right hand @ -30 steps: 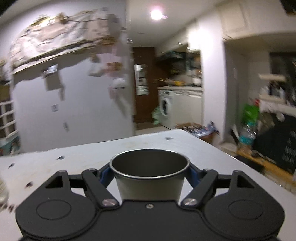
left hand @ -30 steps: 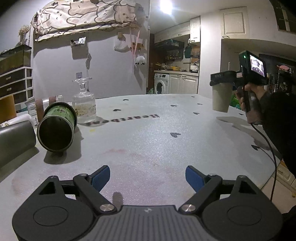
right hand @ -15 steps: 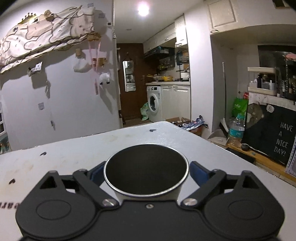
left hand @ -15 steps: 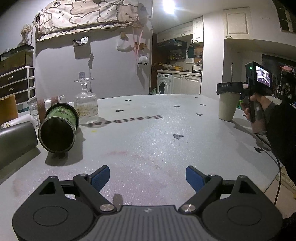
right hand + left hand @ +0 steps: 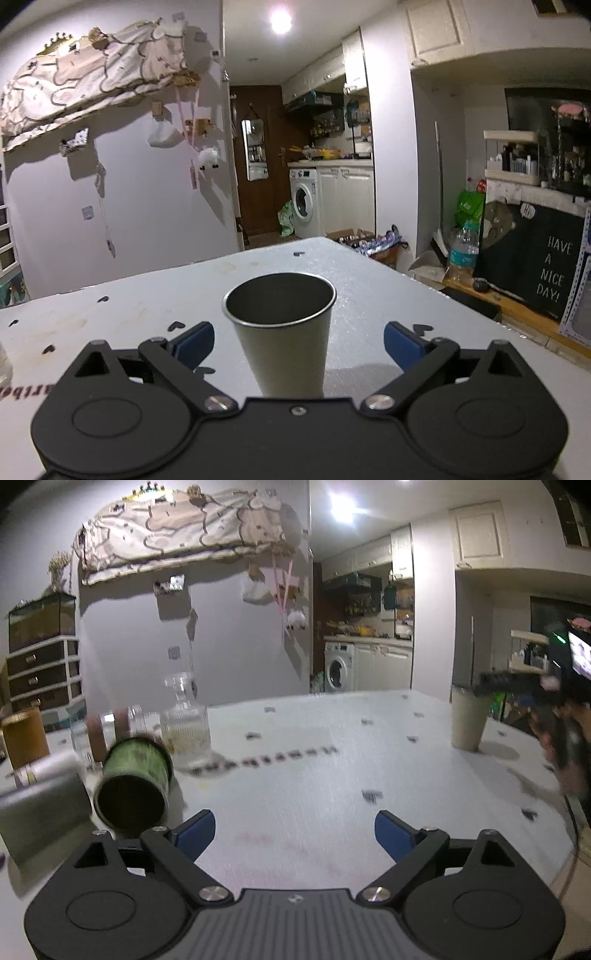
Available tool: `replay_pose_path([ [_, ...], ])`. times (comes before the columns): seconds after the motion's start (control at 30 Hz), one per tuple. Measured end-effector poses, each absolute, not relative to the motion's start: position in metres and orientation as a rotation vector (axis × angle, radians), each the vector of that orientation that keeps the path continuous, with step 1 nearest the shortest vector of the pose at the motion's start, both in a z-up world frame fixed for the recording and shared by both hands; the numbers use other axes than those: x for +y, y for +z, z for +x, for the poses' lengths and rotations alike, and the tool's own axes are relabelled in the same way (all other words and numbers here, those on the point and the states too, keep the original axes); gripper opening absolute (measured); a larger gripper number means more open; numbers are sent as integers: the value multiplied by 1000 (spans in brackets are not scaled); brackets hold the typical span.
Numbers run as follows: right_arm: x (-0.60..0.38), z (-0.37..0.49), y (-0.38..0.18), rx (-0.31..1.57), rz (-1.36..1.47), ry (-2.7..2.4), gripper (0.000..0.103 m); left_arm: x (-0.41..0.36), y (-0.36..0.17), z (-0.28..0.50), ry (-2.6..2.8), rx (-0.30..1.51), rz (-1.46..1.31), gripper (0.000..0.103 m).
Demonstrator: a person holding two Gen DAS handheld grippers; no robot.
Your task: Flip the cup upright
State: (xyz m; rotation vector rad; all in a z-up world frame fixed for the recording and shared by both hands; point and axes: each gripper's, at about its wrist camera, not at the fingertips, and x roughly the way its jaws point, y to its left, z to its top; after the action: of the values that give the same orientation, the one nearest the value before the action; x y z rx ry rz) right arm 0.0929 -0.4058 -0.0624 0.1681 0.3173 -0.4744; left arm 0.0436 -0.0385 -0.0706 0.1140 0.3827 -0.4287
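Observation:
A pale steel cup (image 5: 282,332) stands upright on the white table (image 5: 110,317), mouth up. My right gripper (image 5: 298,341) is open, its blue pads wide apart on either side of the cup and not touching it. The cup also shows in the left wrist view (image 5: 468,720) at the table's right side, with the right gripper (image 5: 517,683) just behind it. My left gripper (image 5: 294,830) is open and empty, low over the table's near part. A green cup (image 5: 133,781) lies on its side to its left, mouth toward me.
A glass decanter (image 5: 184,720), small jars (image 5: 107,727) and a grey cylinder (image 5: 40,808) stand at the left in the left wrist view. The table's right edge (image 5: 569,812) is close to the hand. A kitchen with a washing machine (image 5: 304,206) lies beyond.
My right gripper lowered the steel cup onto the table, opened and drew back from it. My left gripper shifted left, closer to the green cup.

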Motion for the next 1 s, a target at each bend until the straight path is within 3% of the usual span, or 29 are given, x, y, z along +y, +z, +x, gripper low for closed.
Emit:
replay_pose_path([
  [0.4, -343, 15, -34, 241, 123, -342, 103, -43, -25, 51, -373, 325, 44, 100],
  [1.0, -283, -46, -42, 278, 75, -245, 103, -45, -31, 22, -308, 365, 49, 103],
])
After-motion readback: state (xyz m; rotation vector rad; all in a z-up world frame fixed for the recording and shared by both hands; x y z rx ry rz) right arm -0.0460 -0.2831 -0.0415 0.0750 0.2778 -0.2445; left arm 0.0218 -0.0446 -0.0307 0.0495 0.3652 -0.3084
